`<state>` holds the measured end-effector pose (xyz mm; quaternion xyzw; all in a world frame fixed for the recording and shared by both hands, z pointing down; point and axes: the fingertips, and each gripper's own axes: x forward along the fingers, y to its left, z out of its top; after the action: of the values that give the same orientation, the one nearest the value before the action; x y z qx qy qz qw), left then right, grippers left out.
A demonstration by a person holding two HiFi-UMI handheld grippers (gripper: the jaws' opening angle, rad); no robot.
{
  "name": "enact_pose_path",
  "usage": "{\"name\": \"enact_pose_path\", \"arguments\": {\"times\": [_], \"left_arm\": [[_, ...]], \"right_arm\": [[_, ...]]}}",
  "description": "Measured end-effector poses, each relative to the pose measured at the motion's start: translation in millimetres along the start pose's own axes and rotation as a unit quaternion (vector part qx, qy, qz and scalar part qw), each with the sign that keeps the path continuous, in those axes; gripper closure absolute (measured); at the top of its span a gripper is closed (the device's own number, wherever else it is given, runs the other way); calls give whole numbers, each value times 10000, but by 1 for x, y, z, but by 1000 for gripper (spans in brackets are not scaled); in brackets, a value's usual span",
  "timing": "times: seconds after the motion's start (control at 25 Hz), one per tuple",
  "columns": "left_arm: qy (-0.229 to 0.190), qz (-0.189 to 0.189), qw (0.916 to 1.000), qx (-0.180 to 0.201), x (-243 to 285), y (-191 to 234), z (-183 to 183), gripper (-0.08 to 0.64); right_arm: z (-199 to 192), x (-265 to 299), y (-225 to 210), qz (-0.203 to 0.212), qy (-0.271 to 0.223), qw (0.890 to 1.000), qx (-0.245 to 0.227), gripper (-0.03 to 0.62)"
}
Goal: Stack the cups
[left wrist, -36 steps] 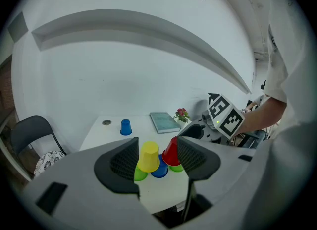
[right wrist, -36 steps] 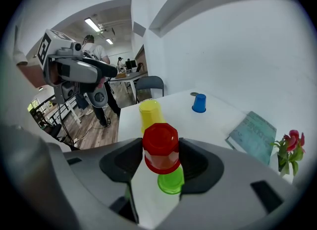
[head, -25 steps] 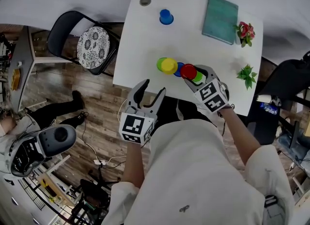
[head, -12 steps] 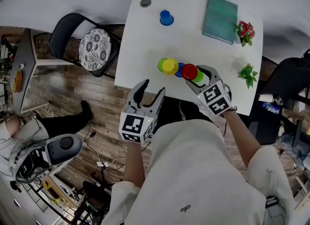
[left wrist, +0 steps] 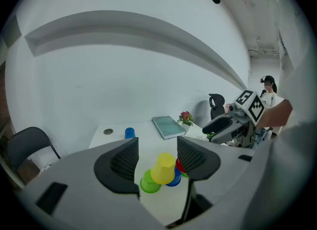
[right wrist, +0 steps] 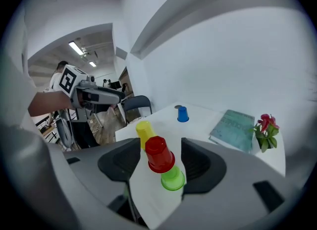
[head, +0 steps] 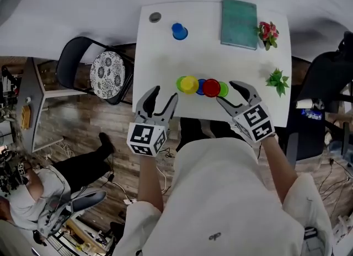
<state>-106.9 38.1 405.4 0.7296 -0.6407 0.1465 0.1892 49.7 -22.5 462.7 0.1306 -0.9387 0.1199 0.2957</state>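
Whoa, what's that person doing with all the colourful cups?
A person holds tongs in each hand at a white table. The left tongs are open and empty, short of the yellow cup. The right tongs have just been opening near the red cup, gripping nothing. A blue cup stands alone farther back.

Your right gripper (right wrist: 159,149): fingers (right wrist: 120,163) have just been opening, now apart, gripping nothing. Inverted red cup (right wrist: 159,157) shows in the gap, green cup (right wrist: 173,179) just beside it, on the desk (right wrist: 151,201).

Near blue cup (left wrist: 175,179) mostly hidden behind yellow cup (left wrist: 163,168); grey disc (head: 155,16) perhaps a lid.
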Motion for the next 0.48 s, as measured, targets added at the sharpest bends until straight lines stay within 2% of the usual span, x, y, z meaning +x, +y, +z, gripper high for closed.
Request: {"name": "enact_pose_path", "arguments": {"times": [0.12, 0.28, 0.48], "left_arm": [[6, -146, 9998, 123, 12, 12, 9, 308], [79, -523, 9981, 322, 35, 28, 19, 308], [228, -997, 9928, 619, 71, 48, 23, 308]], "right_arm": [[6, -9, -6, -278, -144, 9993, 191, 333], [11, -18, -13, -723, -240, 9958, 514, 333], [14, -31, -21, -1402, -351, 9850, 946, 336]]}}
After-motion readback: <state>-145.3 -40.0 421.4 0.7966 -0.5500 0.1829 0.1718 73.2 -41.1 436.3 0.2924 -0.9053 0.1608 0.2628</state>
